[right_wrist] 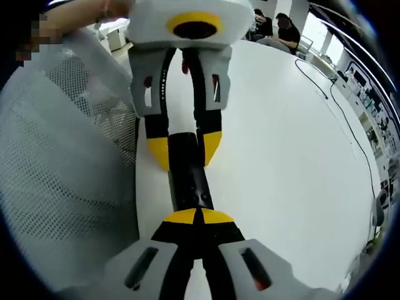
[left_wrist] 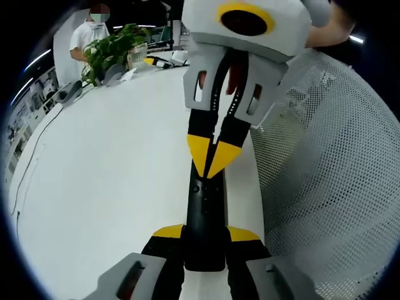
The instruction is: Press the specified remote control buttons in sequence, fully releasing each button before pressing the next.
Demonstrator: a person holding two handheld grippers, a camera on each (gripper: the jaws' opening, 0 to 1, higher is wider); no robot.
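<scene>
Remote control (left_wrist: 205,219) gripped between left jaws, right jaws closed, tips touching its top

Black remote (left_wrist: 205,215), white table (left_wrist: 100,175), yellow-tipped black jaws, white mesh (left_wrist: 337,175).

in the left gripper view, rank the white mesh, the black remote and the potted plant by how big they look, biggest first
1. White mesh, covering most of the right side.
2. Black remote, a long bar held between the left gripper jaws.
3. Potted plant, small at the table's far end; distance shrinks it, so true size is unsure.
</scene>
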